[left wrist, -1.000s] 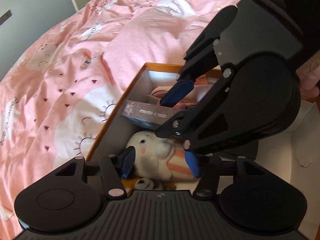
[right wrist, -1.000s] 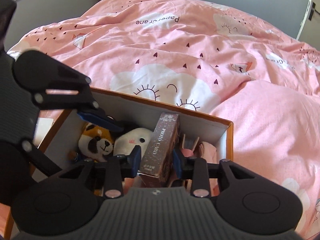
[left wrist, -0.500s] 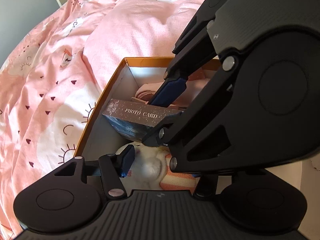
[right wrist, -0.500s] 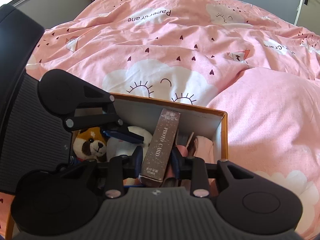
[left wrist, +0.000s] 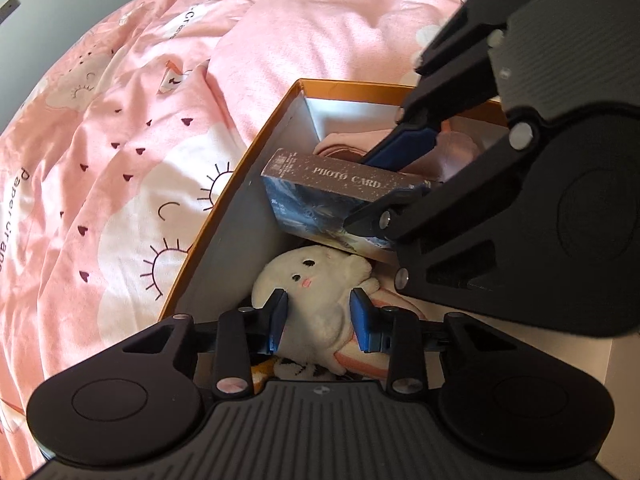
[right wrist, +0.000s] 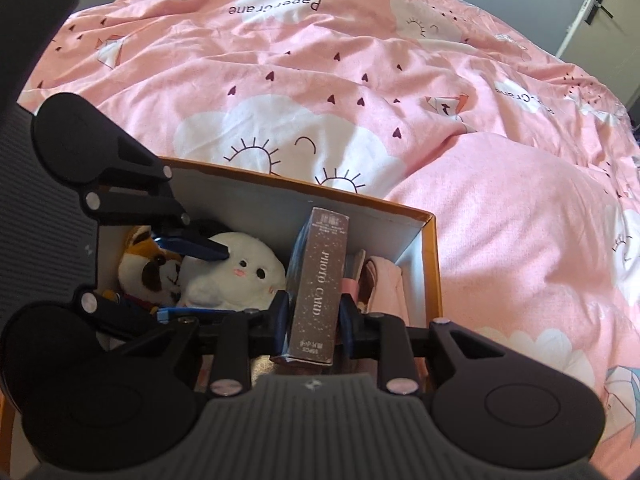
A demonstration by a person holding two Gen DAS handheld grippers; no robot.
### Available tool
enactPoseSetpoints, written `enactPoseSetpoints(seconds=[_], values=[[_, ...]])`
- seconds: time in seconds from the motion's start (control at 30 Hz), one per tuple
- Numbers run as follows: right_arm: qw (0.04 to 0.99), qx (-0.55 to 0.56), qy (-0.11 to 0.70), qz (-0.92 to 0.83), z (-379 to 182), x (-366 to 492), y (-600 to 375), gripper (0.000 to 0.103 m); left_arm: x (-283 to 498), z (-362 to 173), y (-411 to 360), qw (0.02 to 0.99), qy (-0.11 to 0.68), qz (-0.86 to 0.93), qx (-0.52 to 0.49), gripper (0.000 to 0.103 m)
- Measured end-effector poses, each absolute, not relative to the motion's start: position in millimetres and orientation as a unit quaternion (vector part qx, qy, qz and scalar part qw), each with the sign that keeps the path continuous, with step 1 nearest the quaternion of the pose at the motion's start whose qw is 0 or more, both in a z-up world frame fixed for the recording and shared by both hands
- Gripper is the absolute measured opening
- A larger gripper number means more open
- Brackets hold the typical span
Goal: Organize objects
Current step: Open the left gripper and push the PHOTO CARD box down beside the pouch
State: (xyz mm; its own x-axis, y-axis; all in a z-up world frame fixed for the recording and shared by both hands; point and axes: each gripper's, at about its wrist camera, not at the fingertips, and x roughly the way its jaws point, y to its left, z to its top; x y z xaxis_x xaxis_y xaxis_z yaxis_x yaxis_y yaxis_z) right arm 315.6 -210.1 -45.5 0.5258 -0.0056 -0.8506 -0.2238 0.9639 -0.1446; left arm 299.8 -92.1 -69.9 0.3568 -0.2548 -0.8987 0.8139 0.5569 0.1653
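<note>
An orange box with white inside walls (left wrist: 224, 208) (right wrist: 434, 276) sits on the pink bed. My right gripper (right wrist: 313, 316) is shut on a brown "PHOTO CARD" box (right wrist: 320, 280) (left wrist: 332, 184), holding it upright inside the orange box. My left gripper (left wrist: 318, 320) is shut on a white plush toy (left wrist: 316, 280) (right wrist: 236, 272) in the same box. A brown-and-white plush dog (right wrist: 148, 268) lies beside it. The right gripper also shows in the left wrist view (left wrist: 404, 176), above the white plush.
Folded pink cloth (right wrist: 384, 284) (left wrist: 452, 152) fills the box's far end. The pink patterned duvet (right wrist: 320, 80) surrounds the box. A door with a handle (right wrist: 596, 4) is at the far right. A white surface (left wrist: 624, 360) lies right of the box.
My left gripper's fingers have closed in on the white plush. The right gripper, still holding the photo card box, shifted up and right in the left wrist view.
</note>
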Motion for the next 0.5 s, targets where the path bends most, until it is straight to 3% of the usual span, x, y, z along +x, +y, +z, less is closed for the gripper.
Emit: enactPoseSetpoints(seconds=[0.5], values=[[0.852, -0.07, 0.517, 0.05, -59, 328, -209, 0.025, 297, -76, -56, 0.79, 0.424, -0.355, 0.264, 0.041]])
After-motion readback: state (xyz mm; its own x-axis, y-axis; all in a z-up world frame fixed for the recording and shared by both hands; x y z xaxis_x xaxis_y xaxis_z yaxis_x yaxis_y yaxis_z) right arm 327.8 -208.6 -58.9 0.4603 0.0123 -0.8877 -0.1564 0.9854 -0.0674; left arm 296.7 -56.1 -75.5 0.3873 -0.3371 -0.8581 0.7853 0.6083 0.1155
